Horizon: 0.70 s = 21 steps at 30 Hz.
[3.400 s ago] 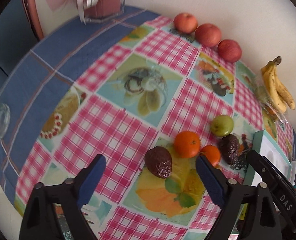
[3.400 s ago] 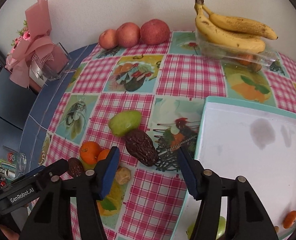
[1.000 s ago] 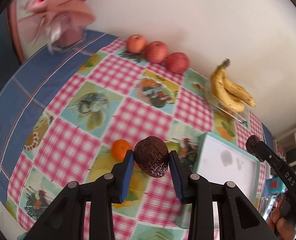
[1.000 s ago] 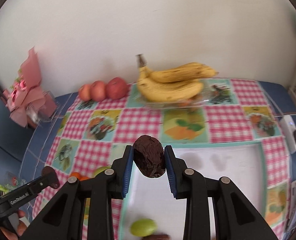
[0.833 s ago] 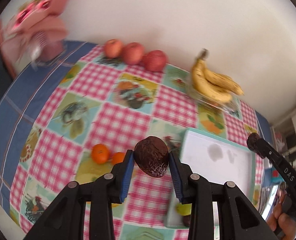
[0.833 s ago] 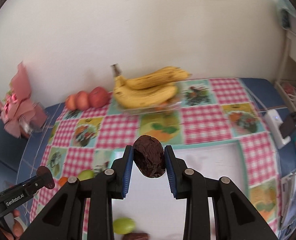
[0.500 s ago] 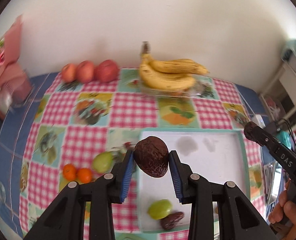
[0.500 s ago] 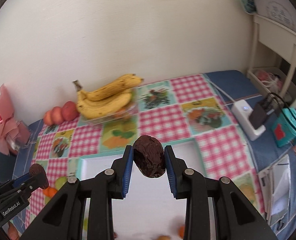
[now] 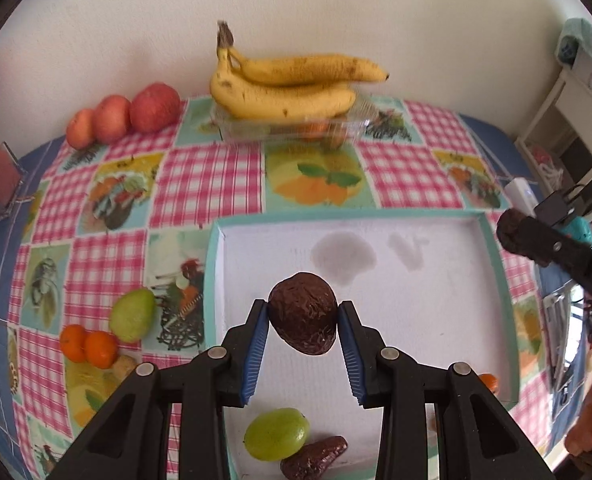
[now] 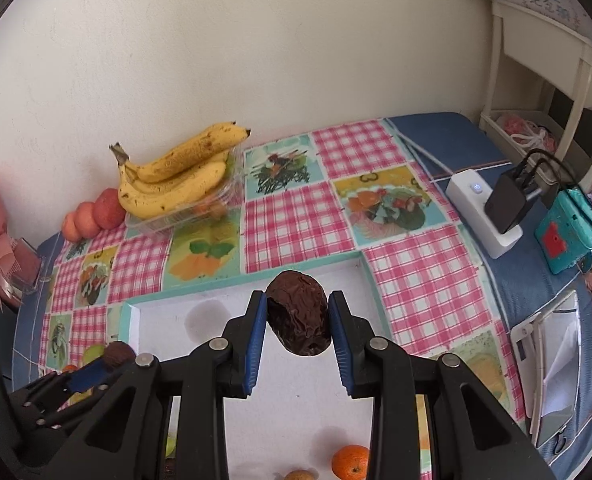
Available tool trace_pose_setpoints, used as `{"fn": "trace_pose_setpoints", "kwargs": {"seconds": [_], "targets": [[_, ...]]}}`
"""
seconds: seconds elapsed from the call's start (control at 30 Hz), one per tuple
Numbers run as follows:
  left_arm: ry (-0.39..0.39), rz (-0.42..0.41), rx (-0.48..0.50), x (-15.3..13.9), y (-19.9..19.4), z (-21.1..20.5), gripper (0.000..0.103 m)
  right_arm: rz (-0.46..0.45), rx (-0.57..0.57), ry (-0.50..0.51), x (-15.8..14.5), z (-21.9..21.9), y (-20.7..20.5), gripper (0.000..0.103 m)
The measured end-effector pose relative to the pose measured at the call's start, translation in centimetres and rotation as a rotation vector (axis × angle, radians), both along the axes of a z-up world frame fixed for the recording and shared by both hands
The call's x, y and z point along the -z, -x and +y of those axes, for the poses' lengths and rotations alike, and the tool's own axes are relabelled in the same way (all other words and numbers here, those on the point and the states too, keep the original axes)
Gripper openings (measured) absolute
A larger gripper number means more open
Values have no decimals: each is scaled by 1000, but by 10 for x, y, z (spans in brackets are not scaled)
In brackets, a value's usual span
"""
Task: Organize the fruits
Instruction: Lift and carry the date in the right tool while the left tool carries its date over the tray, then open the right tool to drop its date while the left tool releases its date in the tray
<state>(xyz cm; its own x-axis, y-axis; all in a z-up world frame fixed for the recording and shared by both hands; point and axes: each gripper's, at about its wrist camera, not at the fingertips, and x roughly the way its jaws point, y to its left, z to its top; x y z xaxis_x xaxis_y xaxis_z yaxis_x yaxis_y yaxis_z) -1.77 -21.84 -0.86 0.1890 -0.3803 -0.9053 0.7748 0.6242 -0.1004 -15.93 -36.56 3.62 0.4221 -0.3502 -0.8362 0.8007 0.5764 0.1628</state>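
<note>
Each gripper carries one dark wrinkled fruit above the tray [image 9: 492, 264], so the step in hand is transport to the tray, with release not yet made. The left dark fruit [image 9: 303, 314] is clamped between the blue pads [image 9: 256, 354] of your left gripper [image 9: 302, 354] and hangs over the white tray floor, clear of it as far as the view shows. The right dark fruit [image 10: 298, 313] is clamped in the same way in your right gripper [image 10: 296, 344], near the tray's far rim. Both sets of jaws are closed only to the width of the fruit, with the pads bearing on its sides and on nothing else. Already in the tray lie a green fruit [image 9: 277, 433] touching another dark fruit [image 9: 314, 457] at the near edge, and a small orange [image 10: 350, 461]. Outside the tray, to its left, a green pear [image 9: 132, 315] and two oranges [image 9: 88, 347] wait on the checked tablecloth [image 9: 208, 184]. Judged next move: lower each fruit onto a bare part of the tray floor, preferably beside its own kind, then spread the jaws. Release low; these rounded fruits will probably roll. The bananas [image 9: 292, 88] and apples [image 9: 124, 114] stand well apart, by the wall.
</note>
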Motion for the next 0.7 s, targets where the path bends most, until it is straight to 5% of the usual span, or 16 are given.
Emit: {"fn": "trace_pose_setpoints", "kwargs": {"seconds": [0.43, 0.7], "targets": [[-42, 47, -3, 44, -9, 1, 38, 126, -40, -102, 64, 5, -28, 33], [-78, 64, -2, 58, -10, 1, 38, 142, -40, -116, 71, 6, -34, 33]]}}
